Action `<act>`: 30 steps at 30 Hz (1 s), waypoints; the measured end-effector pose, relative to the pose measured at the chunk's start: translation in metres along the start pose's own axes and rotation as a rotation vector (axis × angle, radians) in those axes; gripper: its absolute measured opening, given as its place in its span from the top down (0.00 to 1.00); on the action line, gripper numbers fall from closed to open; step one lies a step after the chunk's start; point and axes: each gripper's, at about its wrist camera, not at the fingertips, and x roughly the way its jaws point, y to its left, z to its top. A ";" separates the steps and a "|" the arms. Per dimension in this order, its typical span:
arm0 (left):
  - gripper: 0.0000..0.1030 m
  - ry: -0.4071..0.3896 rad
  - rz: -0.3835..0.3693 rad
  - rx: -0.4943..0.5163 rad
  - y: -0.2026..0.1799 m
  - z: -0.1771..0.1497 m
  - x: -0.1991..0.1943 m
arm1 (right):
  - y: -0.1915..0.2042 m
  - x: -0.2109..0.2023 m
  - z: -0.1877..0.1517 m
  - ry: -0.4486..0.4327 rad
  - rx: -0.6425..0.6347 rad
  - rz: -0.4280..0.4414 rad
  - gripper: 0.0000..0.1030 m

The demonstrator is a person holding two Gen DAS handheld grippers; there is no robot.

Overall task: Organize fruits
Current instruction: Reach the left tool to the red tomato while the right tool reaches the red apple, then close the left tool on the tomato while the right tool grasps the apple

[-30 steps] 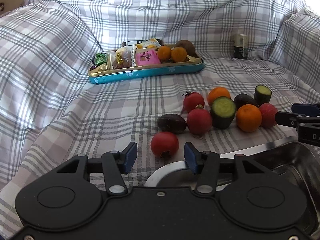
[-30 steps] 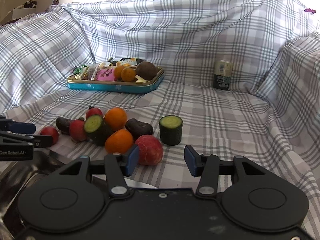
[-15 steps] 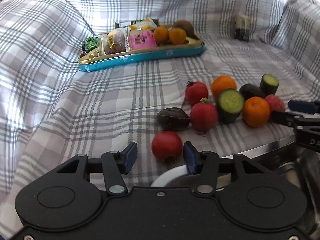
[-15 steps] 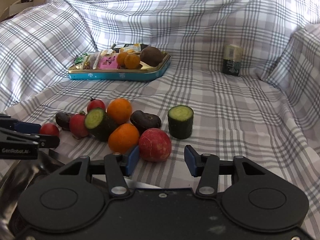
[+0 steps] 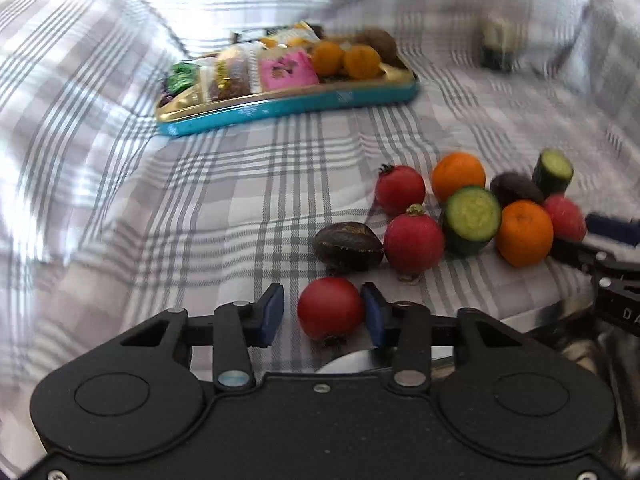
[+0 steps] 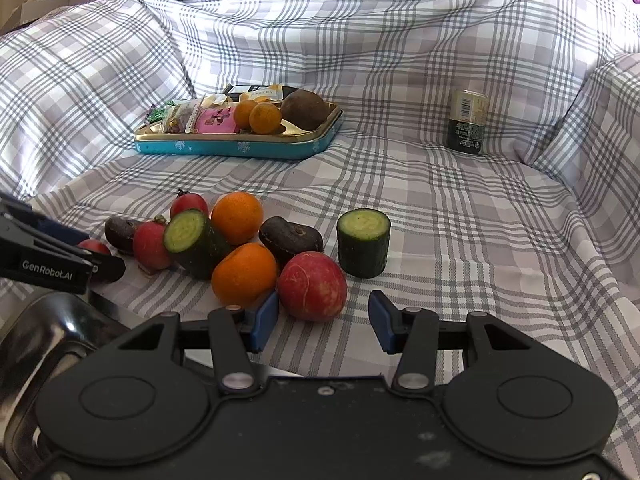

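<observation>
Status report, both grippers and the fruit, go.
Left gripper jaws just closing around small red tomato, left pad clear. Right gripper open, red radish just ahead. Nothing blocking.

Fruit pile [image 6: 248, 248] lies on cloth [image 6: 460, 220] w/ tin [image 6: 240, 148] behind, jar [image 6: 468, 122] back right.

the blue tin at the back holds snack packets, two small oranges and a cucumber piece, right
Not quite. The blue tin holds snack packets, two small oranges and a brown round fruit, not a cucumber piece. Both cucumber pieces lie on the cloth up front, as the right wrist view shows.
</observation>
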 end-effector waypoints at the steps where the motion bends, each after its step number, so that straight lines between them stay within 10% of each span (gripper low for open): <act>1: 0.59 -0.028 0.000 -0.011 0.000 -0.005 -0.002 | -0.001 0.000 0.000 0.002 0.006 0.004 0.51; 19: 0.61 -0.246 -0.056 -0.027 -0.003 -0.023 -0.027 | -0.011 -0.018 -0.002 -0.081 0.066 -0.007 0.66; 30: 0.61 -0.203 -0.047 0.006 -0.009 -0.025 -0.020 | -0.013 -0.011 0.003 -0.046 0.077 0.006 0.62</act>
